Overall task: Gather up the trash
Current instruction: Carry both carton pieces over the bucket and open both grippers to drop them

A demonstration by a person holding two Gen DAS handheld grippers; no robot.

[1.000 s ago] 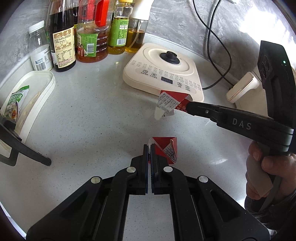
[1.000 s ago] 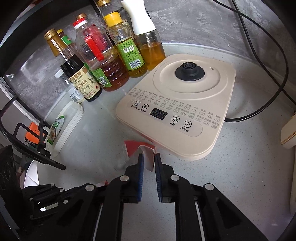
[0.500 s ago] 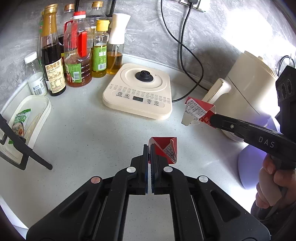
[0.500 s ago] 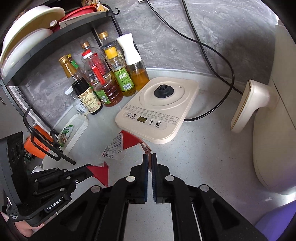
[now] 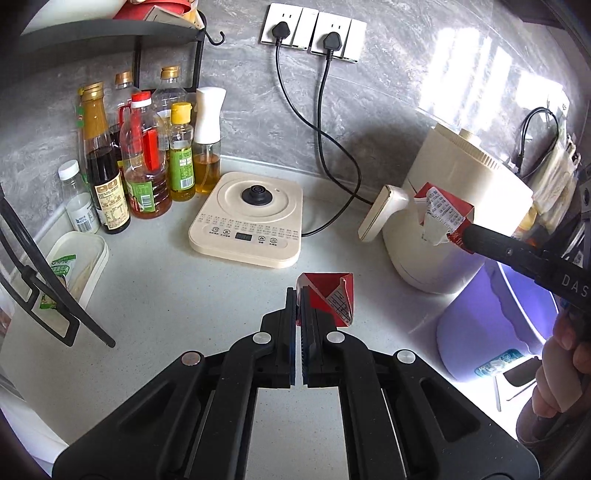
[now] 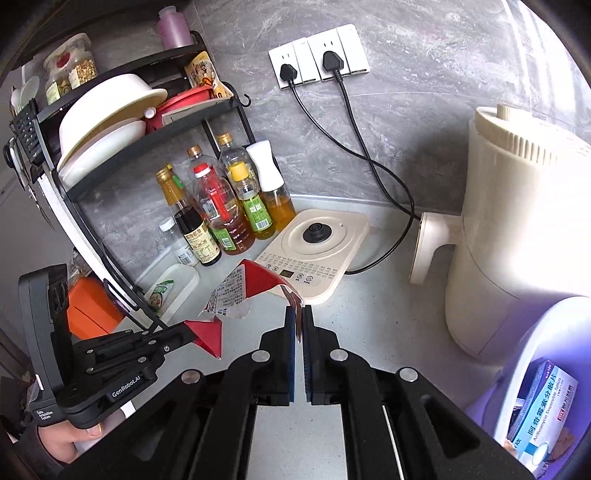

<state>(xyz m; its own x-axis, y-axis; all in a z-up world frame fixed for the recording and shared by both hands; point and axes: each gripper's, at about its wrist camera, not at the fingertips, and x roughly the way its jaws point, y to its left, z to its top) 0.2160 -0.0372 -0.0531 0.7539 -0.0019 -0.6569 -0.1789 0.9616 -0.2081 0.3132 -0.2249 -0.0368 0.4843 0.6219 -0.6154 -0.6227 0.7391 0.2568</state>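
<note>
Above the grey countertop (image 5: 155,295), two torn pieces of red carton are held in the air, one in each tool. The left gripper (image 5: 298,295) has its jaws clamped on the smaller red scrap (image 5: 332,299), which sticks out to the right of the fingertips and shows a patch of white print. The right gripper (image 6: 299,317) is pinched on the edge of the larger torn piece (image 6: 243,291) (red outside, white printed panel hanging to the left). From the left camera that larger piece hangs in front of the cream appliance (image 5: 461,229), near a purple bin (image 5: 480,332) at the counter's right end. A blue and white medicine box (image 6: 543,410) lies inside that bin. Behind the scraps sits a cream kettle base (image 5: 251,221) with a black knob, its cord running up to wall sockets (image 5: 314,33). Farther left stand oil and sauce bottles (image 5: 144,162), a white tray (image 5: 79,258) and a black dish rack (image 6: 122,147).
</note>
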